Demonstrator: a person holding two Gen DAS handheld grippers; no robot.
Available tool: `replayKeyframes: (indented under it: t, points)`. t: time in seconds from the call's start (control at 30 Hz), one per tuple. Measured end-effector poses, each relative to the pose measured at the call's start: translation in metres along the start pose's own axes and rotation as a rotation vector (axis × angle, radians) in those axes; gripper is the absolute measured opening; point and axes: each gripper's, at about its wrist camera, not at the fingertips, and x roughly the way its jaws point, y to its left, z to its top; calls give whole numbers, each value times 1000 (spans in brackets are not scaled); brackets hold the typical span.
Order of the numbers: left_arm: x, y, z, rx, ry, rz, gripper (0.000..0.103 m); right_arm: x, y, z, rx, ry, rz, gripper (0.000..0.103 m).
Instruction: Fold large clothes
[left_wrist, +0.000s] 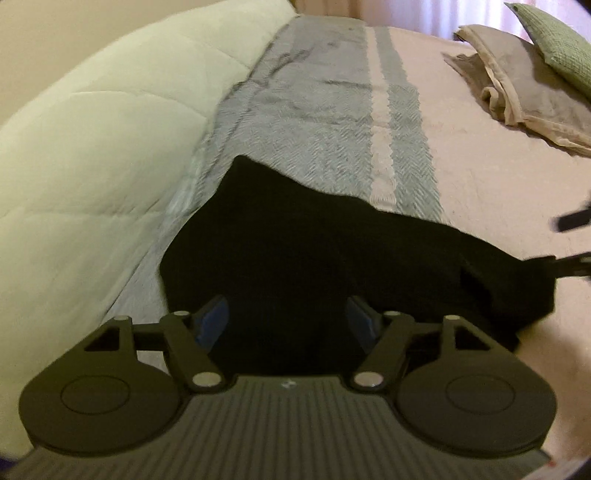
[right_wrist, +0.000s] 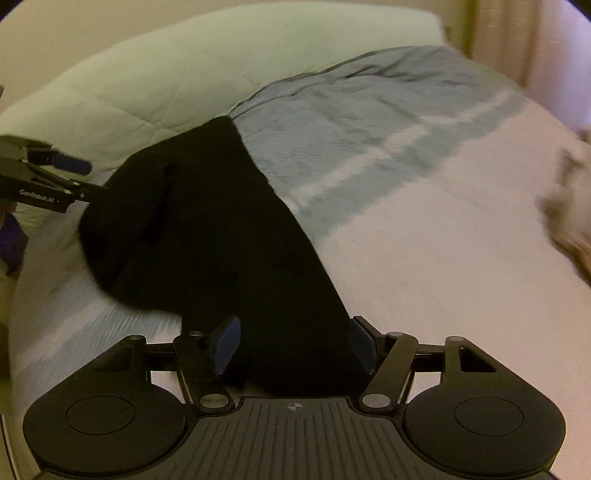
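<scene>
Black garment lies on the bed, beside the quilt, its long axis running between the tools. Left tool and right tool each straddle one end, fingers spread, not clamped. Neither is nearer.

We hold both claws low and level, pointing toward 12 o'clock. Our left claw has its blue pads spread wide apart. Our right claw is spread likewise. From the right wrist, the left claw sits at 9 o'clock, fingers parted.
</scene>
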Motion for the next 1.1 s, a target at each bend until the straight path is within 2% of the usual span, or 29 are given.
replayKeyframes:
  t: [0.03, 0.07, 0.17, 0.23, 0.3, 0.33, 0.37, 0.4, 0.43, 0.47, 0.5, 0.57, 0.67, 0.77, 0.9, 1.1]
  points:
    - [8, 3, 1, 15, 4, -9, 79, 21, -2, 12, -18, 5, 22, 63]
    - [21, 6, 5, 28, 19, -15, 82, 41, -3, 23, -41, 13, 38, 65]
    - [56, 12, 9, 32, 74, -59, 82, 104, -7, 49, -116, 67, 66, 68]
    - [69, 12, 4, 75, 86, -54, 82, 140, -10, 58, -160, 110, 81, 69]
    - [76, 12, 0, 98, 89, -44, 72, 160, -18, 63, -124, 144, 134, 68]
    - [76, 12, -2, 101, 87, -37, 60, 165, -20, 64, -96, 157, 156, 66]
    - [74, 11, -4, 103, 82, -31, 47, 167, -22, 65, -76, 168, 178, 48]
    - [71, 11, -3, 106, 74, -24, 39, 167, -23, 66, -56, 179, 181, 18]
    - [66, 9, -3, 113, 61, -17, 24, 165, -24, 67, -43, 186, 174, 9]
    - [61, 7, 0, 118, 58, -12, 16, 158, -26, 67, -31, 185, 186, 7]
    - [55, 4, 2, 117, 52, -7, 13, 148, -26, 68, -19, 169, 191, 6]
    - [38, -4, 7, 128, 22, -5, 6, 116, -29, 69, 6, 106, 176, 5]
    - [2, -24, 18, 152, -36, -12, 5, 48, -38, 67, 58, -11, 131, 4]
    - [-41, -57, 30, 181, -109, -46, 5, -38, -50, 43, 104, -102, 62, 4]
    - [-115, -136, 46, 239, -221, -165, 5, -171, -80, -22, 228, -203, -74, 4]
    - [-229, -301, 40, 296, -341, -416, 5, -390, -105, -151, 336, -331, -327, 4]
